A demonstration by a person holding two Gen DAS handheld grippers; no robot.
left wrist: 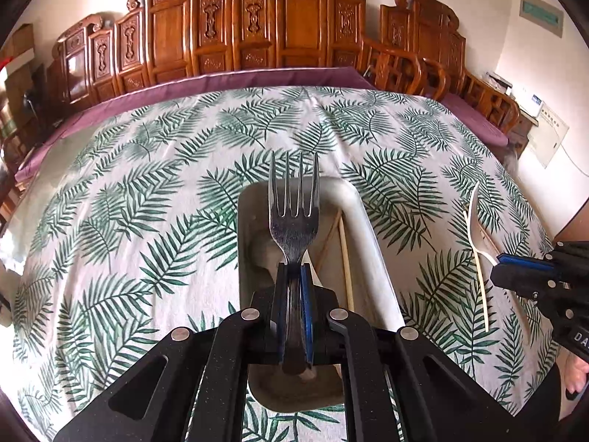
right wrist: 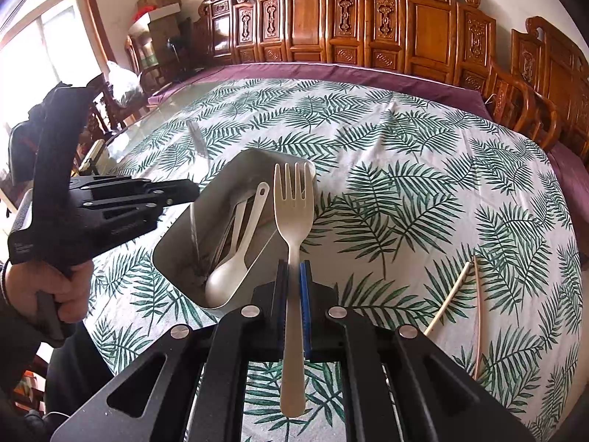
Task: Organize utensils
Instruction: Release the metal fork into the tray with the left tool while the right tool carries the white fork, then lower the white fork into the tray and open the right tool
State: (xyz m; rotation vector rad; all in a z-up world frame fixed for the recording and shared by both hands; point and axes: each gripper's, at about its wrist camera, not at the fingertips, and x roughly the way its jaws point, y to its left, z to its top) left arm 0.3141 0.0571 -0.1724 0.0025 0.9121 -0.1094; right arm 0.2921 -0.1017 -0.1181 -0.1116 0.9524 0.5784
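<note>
My left gripper point(left wrist: 294, 269) is shut on a metal fork point(left wrist: 293, 199), tines pointing away, directly above a grey oblong tray point(left wrist: 368, 228) on the leaf-print tablecloth. A chopstick point(left wrist: 346, 258) lies along the tray's right side. In the right wrist view my right gripper point(right wrist: 293, 269) is shut on a cream plastic fork point(right wrist: 294, 206), held just right of the tray point(right wrist: 221, 184). A cream spoon point(right wrist: 228, 276) lies in the tray. The left gripper point(right wrist: 191, 191) hovers over the tray's left rim. The right gripper point(left wrist: 497, 269) and its cream fork point(left wrist: 473, 221) show at the left view's right edge.
Two loose chopsticks point(right wrist: 447, 296) lie on the cloth to the right of my right gripper. A person's hand point(right wrist: 62, 287) grips the left tool's handle. Carved wooden chairs point(left wrist: 294, 25) line the table's far side, and a purple cloth point(left wrist: 257, 81) borders the far edge.
</note>
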